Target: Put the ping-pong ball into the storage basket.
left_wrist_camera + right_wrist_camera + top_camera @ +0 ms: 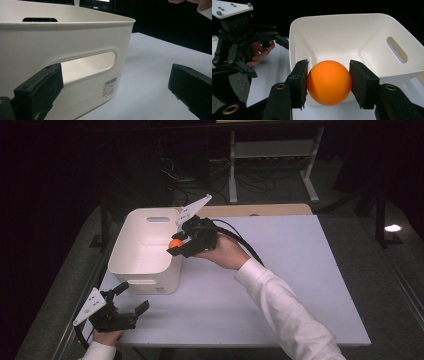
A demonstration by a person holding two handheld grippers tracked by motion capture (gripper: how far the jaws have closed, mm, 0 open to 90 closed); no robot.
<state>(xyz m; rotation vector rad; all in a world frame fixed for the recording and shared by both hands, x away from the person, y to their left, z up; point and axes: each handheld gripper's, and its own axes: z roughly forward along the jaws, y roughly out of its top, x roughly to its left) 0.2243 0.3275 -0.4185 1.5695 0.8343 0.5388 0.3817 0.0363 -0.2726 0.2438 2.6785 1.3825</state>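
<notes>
High view: the right tongs (176, 243) are clenched on an orange ball (174, 243) and hold it right at the near-right rim of a white bin (145, 265), most likely so the ball can be dropped inside once it clears the wall. In the right gripper view the ball (329, 82) sits squarely between the two black pads, pressed from both sides, with the bin's (332, 35) bare interior just beyond it. That centred grip looks chosen to keep a smooth round thing from rolling out.

The left tongs (131, 297) rest low at the front-left corner of the tabletop (280, 285), released and holding nothing. In the left gripper view their jaws stand wide apart, one just in front of the bin's handle slot (88, 63) and the other over bare surface, as if parked close by to steady the bin if it slides.

The tabletop is a pale, matte sheet over a wooden board whose edge shows at the back. The room around is dark, with a white metal frame (272, 150) and loose cables (250, 182) on the floor behind.
</notes>
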